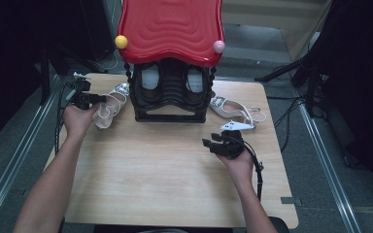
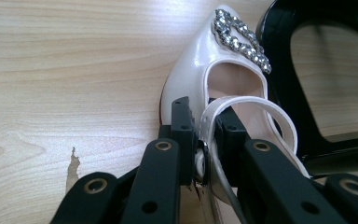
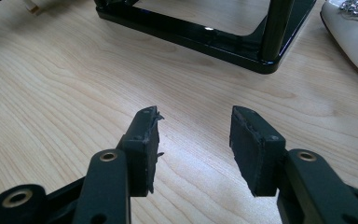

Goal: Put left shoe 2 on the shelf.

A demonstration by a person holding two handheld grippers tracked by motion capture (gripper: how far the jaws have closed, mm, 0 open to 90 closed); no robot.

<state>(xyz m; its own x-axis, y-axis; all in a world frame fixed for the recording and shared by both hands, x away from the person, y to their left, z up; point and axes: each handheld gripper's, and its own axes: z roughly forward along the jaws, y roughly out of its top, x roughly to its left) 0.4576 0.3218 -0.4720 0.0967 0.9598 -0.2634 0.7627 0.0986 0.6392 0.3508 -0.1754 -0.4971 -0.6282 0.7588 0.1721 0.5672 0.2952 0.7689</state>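
Left gripper [image 2: 204, 135] clamped on slingback strap of glossy cream patent pump with rhinestone buckle [image 2: 200, 70], far left beside black-framed, red-roofed shoe rack [image 1: 169, 92], apparently for lifting; right gripper [image 3: 193, 140] half open, empty, near right.

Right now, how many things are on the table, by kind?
Cream slingback shoes with rhinestone buckles: 2, one in the left gripper at the strap, one lying right of the rack
Black shoe rack with red wavy top: 1
Total: 3
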